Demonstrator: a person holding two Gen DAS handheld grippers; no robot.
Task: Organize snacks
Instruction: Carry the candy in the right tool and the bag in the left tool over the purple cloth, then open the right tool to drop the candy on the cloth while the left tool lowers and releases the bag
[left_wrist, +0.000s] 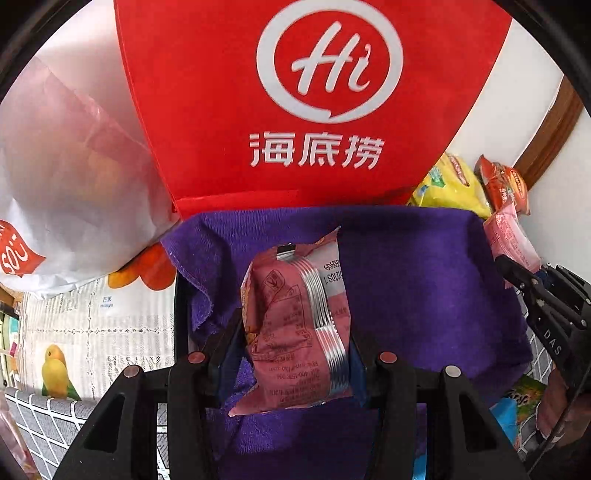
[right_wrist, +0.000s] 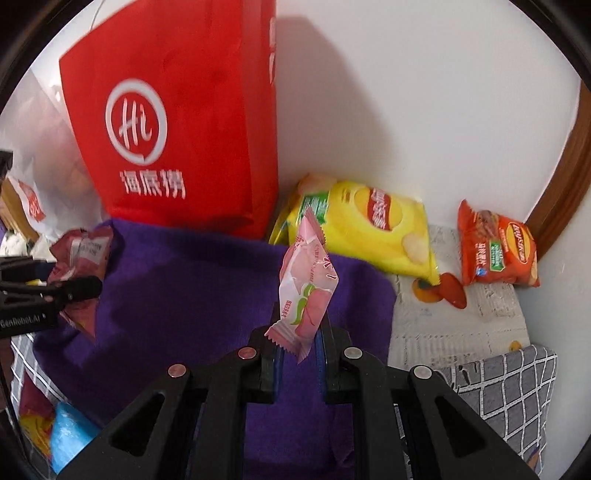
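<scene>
Left wrist view showed the left gripper clamped on a dark pink snack packet over the purple towel, the right gripper pinching a pale pink wrapper; both looked light, crinkly, crushable, best held at sealed edges.

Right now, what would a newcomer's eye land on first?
The tall red paper bag with a white Hi logo stands at the back against the white wall, dominating both views. Before it lies a purple terry cloth, over which each gripper holds a snack: the left gripper a dusty-pink foil packet, the right gripper a pale pink wrapped sweet. A yellow crisp bag lies right of the red bag.
</scene>
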